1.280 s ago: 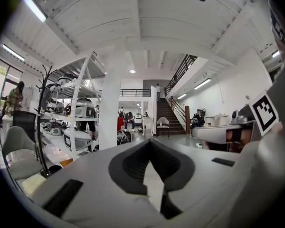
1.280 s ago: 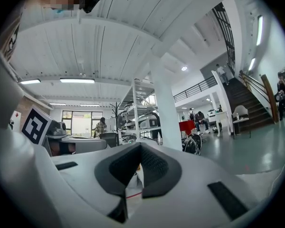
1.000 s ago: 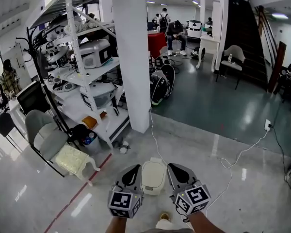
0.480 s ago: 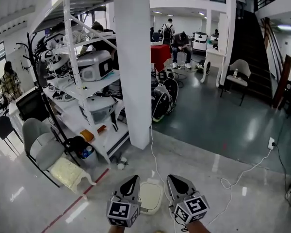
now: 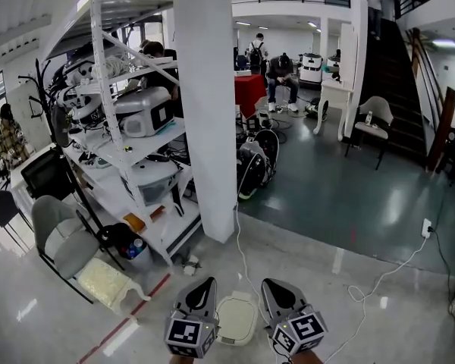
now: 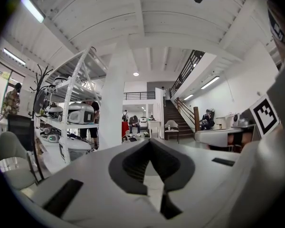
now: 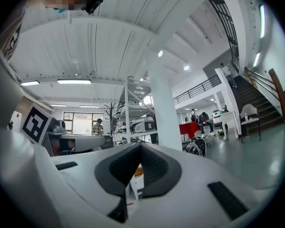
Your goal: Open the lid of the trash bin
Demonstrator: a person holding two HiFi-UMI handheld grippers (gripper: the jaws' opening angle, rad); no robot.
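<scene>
Head view shows left tongs [image 5: 209,282] and right tongs [image 5: 268,283] clenched empty beside the trash bin [image 5: 229,338], so one should probably part before hooking its lid [image 5: 236,315].

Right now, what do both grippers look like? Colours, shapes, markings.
The left gripper and right gripper match. Both have pale grey moulded shells that taper to a point. Dark ribbed pads line the jaws, and there are black rectangular slots in the shell. Each carries a cube with black-and-white square markers at its rear end.
</scene>
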